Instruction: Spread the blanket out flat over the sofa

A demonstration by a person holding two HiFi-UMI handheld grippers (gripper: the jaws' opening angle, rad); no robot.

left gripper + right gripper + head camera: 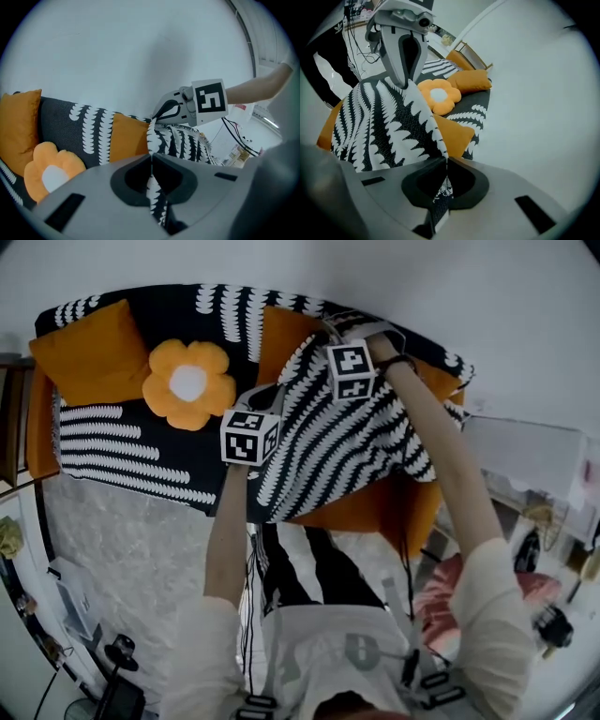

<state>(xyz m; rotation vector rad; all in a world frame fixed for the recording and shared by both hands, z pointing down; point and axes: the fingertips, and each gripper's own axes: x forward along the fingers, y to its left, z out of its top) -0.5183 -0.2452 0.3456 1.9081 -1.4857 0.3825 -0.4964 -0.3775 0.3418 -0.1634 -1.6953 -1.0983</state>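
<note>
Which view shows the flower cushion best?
The head view: the flower cushion shows whole, from above. The left gripper view shows only its upper part; the right gripper view shows it small and far off.

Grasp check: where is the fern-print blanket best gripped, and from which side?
Its edge, at two spaced points, from the sofa front. The blanket sags bunched between left gripper and right gripper, both shut on that edge; pulling apart should flatten it.
</note>
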